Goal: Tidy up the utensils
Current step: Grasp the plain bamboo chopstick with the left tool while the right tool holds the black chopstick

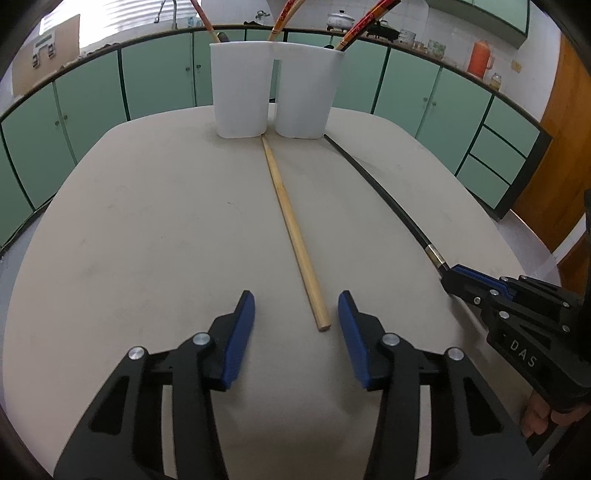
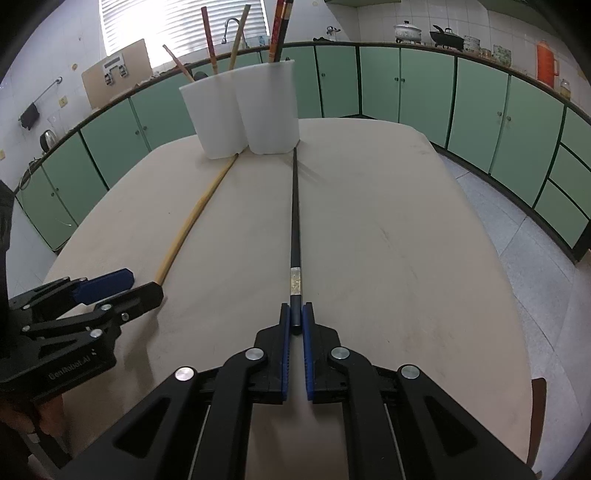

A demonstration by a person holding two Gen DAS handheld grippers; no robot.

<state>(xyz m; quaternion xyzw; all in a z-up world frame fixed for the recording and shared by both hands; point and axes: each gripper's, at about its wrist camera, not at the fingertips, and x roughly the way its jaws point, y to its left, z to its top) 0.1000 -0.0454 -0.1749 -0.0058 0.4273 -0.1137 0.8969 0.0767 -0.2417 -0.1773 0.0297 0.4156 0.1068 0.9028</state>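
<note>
- My left gripper [image 1: 297, 319] hangs low over the beige counter [image 1: 147, 229], its blue-padded fingers [image 1: 242, 325] spread wide and gripping nothing.
- The thick end of the wooden chopstick [image 1: 291, 229] lies on the counter in the gap between those fingers, closer to the right pad; I cannot tell whether it touches that pad.
- That wooden chopstick runs straight away from me, and its thin tip reaches the foot of the white holder [image 1: 275, 88], right at the notch between its two cups.
- The white holder stands upright at the far edge of the counter, with several red patterned chopsticks [image 1: 360, 26] and paler ones sticking up out of both cups.
- To the right of the wooden one lies the black chopstick [image 2: 294, 210], flat on the counter and well apart from it at the near end, the two drawing closer towards the holder.
- Its thin tip ends just beside the base of the holder's right cup, and a silvery band [image 2: 296, 282] rings it near the thick end.
- My right gripper [image 2: 295, 321] has its fingers nearly pressed together, pinching the thick end of the black chopstick just behind that band.
- Green cabinets [image 2: 424, 88] line the room behind the counter.
</note>
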